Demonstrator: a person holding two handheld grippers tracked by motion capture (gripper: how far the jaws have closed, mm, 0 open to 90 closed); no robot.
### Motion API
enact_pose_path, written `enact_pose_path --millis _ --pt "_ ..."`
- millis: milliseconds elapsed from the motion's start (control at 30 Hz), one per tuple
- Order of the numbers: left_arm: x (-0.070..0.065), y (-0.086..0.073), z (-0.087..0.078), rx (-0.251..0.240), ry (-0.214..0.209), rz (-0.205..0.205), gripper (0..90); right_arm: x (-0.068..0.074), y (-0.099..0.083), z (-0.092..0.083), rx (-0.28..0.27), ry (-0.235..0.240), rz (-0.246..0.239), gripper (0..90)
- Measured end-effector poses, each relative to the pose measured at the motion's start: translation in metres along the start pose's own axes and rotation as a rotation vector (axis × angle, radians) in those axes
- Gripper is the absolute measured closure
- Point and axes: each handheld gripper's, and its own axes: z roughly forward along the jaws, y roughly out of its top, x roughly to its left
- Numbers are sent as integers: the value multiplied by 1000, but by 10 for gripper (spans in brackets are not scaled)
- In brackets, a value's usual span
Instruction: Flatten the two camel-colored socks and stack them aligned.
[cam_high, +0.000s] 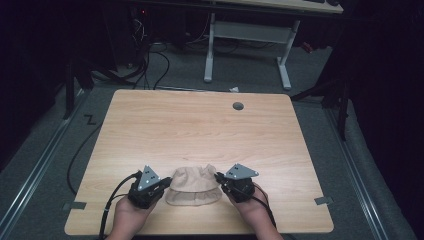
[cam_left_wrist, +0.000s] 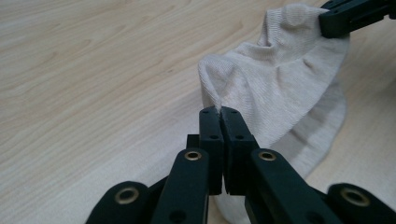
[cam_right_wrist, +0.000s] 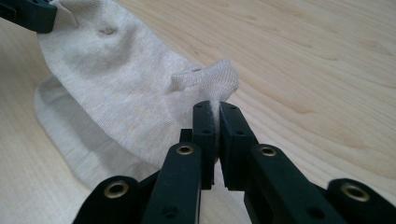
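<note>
Beige cloth (cam_high: 192, 186) on the bench (cam_high: 200, 125), left gripper (cam_left_wrist: 219, 112) fingers clamped on its one edge, right gripper (cam_right_wrist: 215, 106) fingers clamped on the opposite edge, fabric stretched between them

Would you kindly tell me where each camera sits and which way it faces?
High view: above the person's side, facing forward and down on the table; forearms, both hand-held grippers.
Left gripper view: rides the left hand-held gripper, looking along its jaws at the cloth.
Right gripper view: rides the right hand-held gripper, likewise.
Shared: cloth, each other's gripper.
</note>
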Motion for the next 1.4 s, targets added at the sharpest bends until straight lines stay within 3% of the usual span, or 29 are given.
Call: enact_pose_path --millis 433,633,867,1067,1200,1333,1400 --pt "-14 -16 -8 64 -24 24 882 16 -19 -6 65 25 -29 859" --pt "-12 -15 -9 56 -27 17 882 16 -19 -9 49 20 -24 859" --pt "-12 -20 0 123 -14 29 882 13 -25 1 103 36 -15 858" --pt "-15 -25 8 157 -10 -5 881 15 -28 7 131 42 -32 854" --pt "-17 -28 12 145 -14 -72 879 15 -29 9 138 30 -40 835" --pt "-13 -29 15 162 2 -23 866 13 -30 12 147 31 -33 811" --pt "-13 -29 15 165 10 -19 847 13 -30 12 150 31 -32 796"
